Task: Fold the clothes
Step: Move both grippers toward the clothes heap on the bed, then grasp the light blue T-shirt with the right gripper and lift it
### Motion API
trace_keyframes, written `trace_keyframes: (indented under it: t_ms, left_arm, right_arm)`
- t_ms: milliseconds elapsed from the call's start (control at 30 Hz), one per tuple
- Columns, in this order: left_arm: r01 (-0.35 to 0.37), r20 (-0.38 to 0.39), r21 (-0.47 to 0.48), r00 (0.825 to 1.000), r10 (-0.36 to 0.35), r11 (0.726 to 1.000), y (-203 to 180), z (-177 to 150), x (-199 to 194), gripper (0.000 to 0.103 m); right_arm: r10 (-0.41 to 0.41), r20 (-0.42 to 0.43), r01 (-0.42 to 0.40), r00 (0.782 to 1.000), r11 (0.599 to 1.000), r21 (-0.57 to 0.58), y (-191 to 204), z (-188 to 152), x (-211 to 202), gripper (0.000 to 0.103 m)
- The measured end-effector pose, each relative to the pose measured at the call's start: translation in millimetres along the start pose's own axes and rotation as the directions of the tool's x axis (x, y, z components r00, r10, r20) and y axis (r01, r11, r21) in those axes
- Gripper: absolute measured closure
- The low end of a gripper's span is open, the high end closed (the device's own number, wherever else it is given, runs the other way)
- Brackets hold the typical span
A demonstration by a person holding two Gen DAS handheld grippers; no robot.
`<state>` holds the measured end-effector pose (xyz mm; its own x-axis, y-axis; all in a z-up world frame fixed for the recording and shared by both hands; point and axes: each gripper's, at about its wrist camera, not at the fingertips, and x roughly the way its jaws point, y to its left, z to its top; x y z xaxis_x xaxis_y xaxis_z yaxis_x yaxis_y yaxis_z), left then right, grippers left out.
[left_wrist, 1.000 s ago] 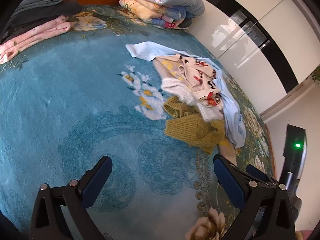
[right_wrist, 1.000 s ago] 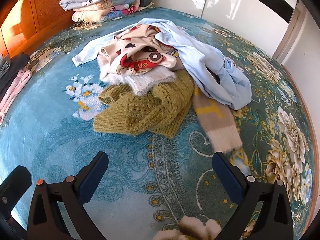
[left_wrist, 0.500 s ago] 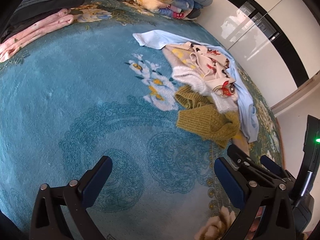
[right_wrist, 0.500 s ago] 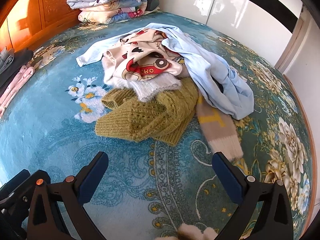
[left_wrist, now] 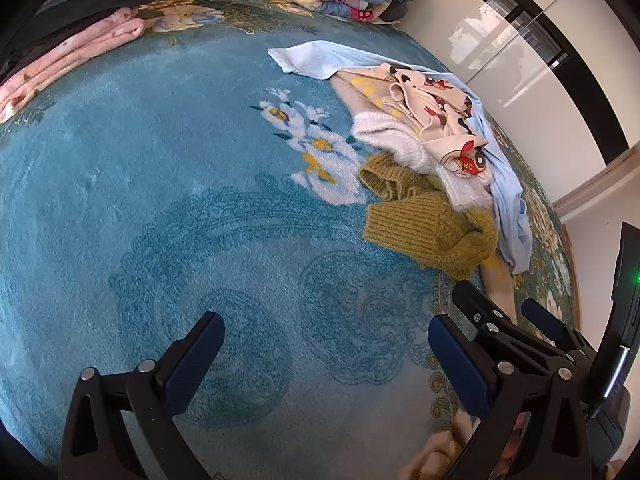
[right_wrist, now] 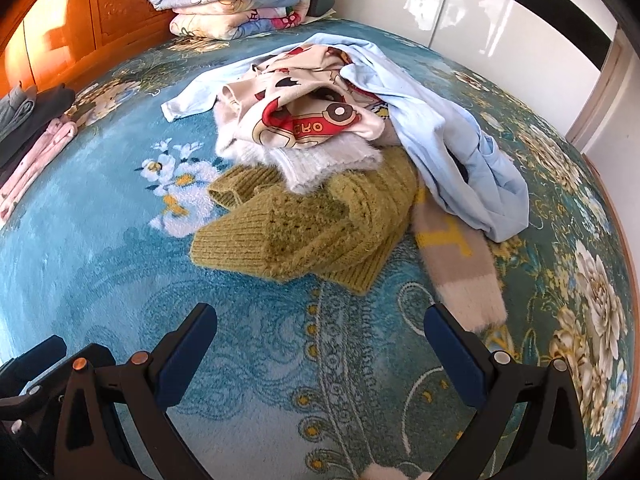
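Across a bed spread with a teal floral blanket [right_wrist: 120, 272], a heap of unfolded clothes lies toward the far right. Largest in the heap, a pale blue garment [right_wrist: 452, 152] drapes over the top and down the right side. Under it sits a cream cartoon-print top [right_wrist: 304, 120], then a fluffy white knit [right_wrist: 316, 164], with an olive-green knitted sweater [right_wrist: 308, 232] nearest the cameras. A beige scarf [right_wrist: 460, 264] with yellow lettering trails out to the near right. Folded quilts [right_wrist: 240, 4] are stacked at the far end by the wooden headboard [right_wrist: 60, 40], and folded pink and grey clothes [left_wrist: 68, 56] lie at the far left. Both the left gripper [left_wrist: 324, 364] and right gripper [right_wrist: 320, 356] hover over bare blanket, jaws spread wide, holding nothing, near the sweater but apart from it.
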<state>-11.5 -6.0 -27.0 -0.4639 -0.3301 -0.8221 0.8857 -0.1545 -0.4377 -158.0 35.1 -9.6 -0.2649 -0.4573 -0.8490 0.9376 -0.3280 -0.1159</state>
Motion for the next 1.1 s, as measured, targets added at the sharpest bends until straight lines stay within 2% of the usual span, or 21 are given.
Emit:
trace_keyframes:
  t_ms: [333,500,600,667,767,867,933,1033,1100]
  left_arm:
    - [-0.012,-0.001,-0.013,1.000,0.012,1.000,2.2,0.4,0.7,0.000]
    - [-0.030,0.030,-0.085,0.999,0.032,0.996,17.3,4.2,-5.8,0.000]
    - [-0.052,0.120,-0.134,0.990,0.069,0.990,31.1,10.2,-26.8,0.000]
    - [-0.080,0.189,-0.155,0.976,0.110,0.985,40.0,14.0,-44.0,0.000]
    - [-0.117,0.251,-0.166,0.955,0.156,0.979,51.3,18.9,-61.0,0.000]
    - [-0.135,0.252,-0.197,0.950,0.183,0.971,63.7,20.1,-64.5,0.000]
    - [-0.140,0.240,-0.224,0.951,0.194,0.964,72.4,20.9,-63.1,0.000]
    - [-0.140,0.208,-0.255,0.958,0.195,0.957,76.7,21.1,-53.0,0.000]
    - [-0.145,0.191,-0.246,0.962,0.195,0.958,73.5,21.3,-46.3,0.000]
  right_arm:
    - [0.018,-0.020,-0.018,1.000,1.000,-0.005,0.9,-3.2,7.8,0.000]
    - [0.027,-0.011,-0.027,1.000,1.000,0.000,-4.6,3.5,10.8,0.000]
    - [0.010,0.021,-0.011,1.000,0.999,0.045,-22.8,23.6,13.3,0.000]
    - [0.002,0.045,-0.006,0.999,0.997,0.081,-36.8,40.4,14.0,0.000]
    - [0.049,0.078,-0.053,0.996,0.997,0.063,-47.5,73.2,15.8,0.000]
    - [0.088,0.091,-0.094,0.992,0.994,0.060,-59.1,102.9,20.3,0.000]
    - [0.064,0.085,-0.072,0.994,0.994,0.087,-75.2,118.7,29.0,0.000]
    - [-0.013,0.004,0.013,1.000,0.992,0.122,-98.7,132.2,55.4,0.001]
    - [-0.056,-0.057,0.063,0.997,0.989,0.133,-110.7,136.3,74.0,0.013]
